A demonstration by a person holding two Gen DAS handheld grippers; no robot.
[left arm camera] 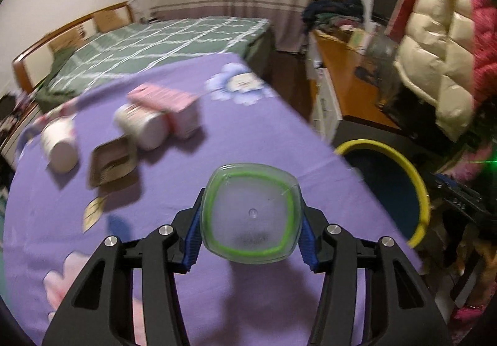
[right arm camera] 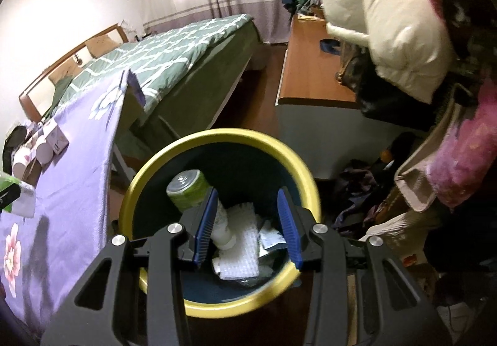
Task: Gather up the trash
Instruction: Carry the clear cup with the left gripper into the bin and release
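My left gripper (left arm camera: pixel 251 231) is shut on a clear plastic cup with a green ring (left arm camera: pixel 251 212), held bottom-forward above the purple tablecloth (left arm camera: pixel 236 135). On the cloth lie two white cups (left arm camera: pixel 60 144) (left arm camera: pixel 143 125), a pink box (left arm camera: pixel 169 104) and a brown tray (left arm camera: pixel 113 164). The bin with the yellow rim (left arm camera: pixel 400 159) stands to the right of the table. My right gripper (right arm camera: pixel 247 228) is open and empty above the same bin (right arm camera: pixel 174 153), which holds a green can (right arm camera: pixel 189 187), a white bottle (right arm camera: pixel 223 228) and white paper (right arm camera: pixel 242 253).
A bed with a green checked cover (left arm camera: pixel 174 38) lies behind the table. A wooden desk (left arm camera: pixel 344 79) with clothes stands at the right. Jackets (right arm camera: pixel 388 20) hang close at the right, and clothes lie on the floor (right arm camera: pixel 366 190) beside the bin.
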